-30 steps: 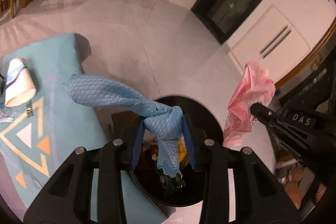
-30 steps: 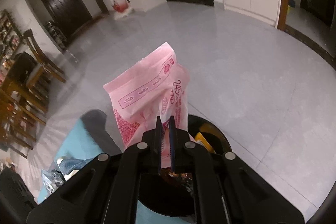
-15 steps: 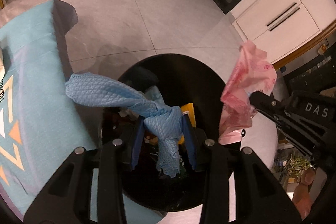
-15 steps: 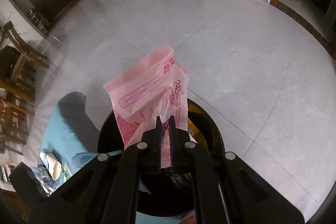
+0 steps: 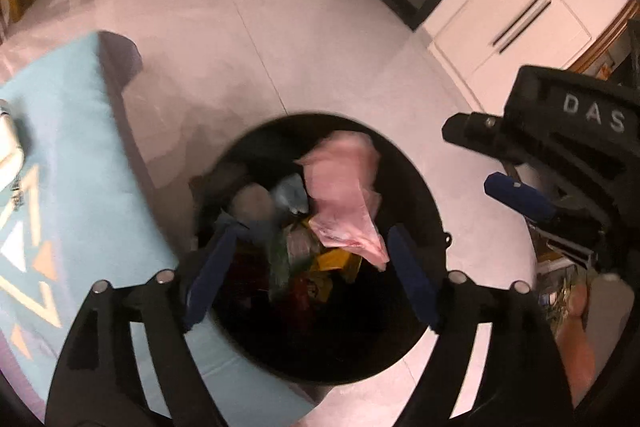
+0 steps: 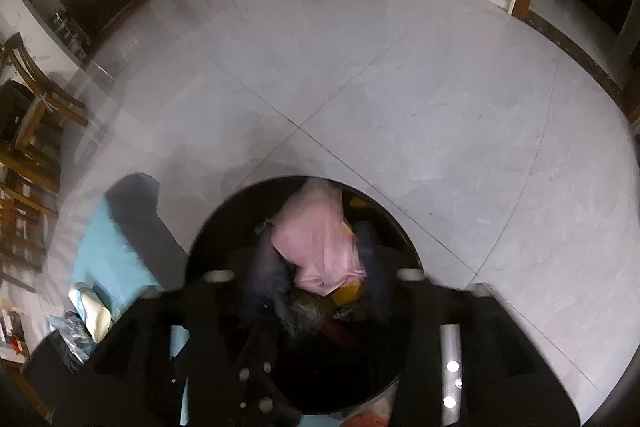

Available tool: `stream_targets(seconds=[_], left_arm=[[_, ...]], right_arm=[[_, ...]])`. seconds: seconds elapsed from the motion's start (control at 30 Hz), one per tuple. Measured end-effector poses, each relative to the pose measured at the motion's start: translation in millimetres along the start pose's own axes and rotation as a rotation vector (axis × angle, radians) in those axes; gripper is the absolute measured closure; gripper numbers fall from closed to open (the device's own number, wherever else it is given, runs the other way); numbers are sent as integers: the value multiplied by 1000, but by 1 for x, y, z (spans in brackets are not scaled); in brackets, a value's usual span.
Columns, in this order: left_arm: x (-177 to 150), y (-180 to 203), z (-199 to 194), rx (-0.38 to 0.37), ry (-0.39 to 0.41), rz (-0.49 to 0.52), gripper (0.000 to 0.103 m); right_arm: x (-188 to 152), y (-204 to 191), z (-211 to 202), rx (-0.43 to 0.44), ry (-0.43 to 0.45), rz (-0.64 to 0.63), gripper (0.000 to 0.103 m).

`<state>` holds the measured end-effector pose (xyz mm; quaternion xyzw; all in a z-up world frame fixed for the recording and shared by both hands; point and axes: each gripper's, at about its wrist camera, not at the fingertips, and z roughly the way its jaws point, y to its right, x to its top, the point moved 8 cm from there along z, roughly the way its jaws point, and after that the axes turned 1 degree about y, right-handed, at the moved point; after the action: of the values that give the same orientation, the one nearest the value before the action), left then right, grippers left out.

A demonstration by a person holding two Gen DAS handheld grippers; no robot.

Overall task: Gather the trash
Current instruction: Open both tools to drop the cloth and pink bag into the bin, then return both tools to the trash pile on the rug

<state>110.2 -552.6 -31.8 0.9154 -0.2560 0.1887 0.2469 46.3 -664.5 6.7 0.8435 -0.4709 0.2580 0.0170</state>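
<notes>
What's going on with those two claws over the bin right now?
Left claw and right claw have just been opening, nothing between them. Pink wrapper in black bin on other trash. Nothing in the way.

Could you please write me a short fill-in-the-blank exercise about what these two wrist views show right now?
1. The pink bag lies inside the black ____.
2. The left claw hangs over the bin with its jaws ____.
3. The cloth on the table beside the bin is light ____.
4. The floor is laid with grey ____.

Missing words: bin; open; blue; tiles
</notes>
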Motion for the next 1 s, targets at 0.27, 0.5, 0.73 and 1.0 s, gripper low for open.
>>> stream_targets(seconds=[0.27,0.5,0.73,1.0], left_arm=[[6,-62,-92,68,204,-103,4],[-25,-190,-205,249,395,-293,3],[-95,-308,-274,495,466,-375,3],[-113,-398,-289,440,501,-622,6]], right_arm=[[5,-42,-49,137,137,-65,32],[-11,-108,-75,223,208,-206,16],[-47,-184,-86,340,223,-353,14],[-111,-255,-78,526,133,-430,14]])
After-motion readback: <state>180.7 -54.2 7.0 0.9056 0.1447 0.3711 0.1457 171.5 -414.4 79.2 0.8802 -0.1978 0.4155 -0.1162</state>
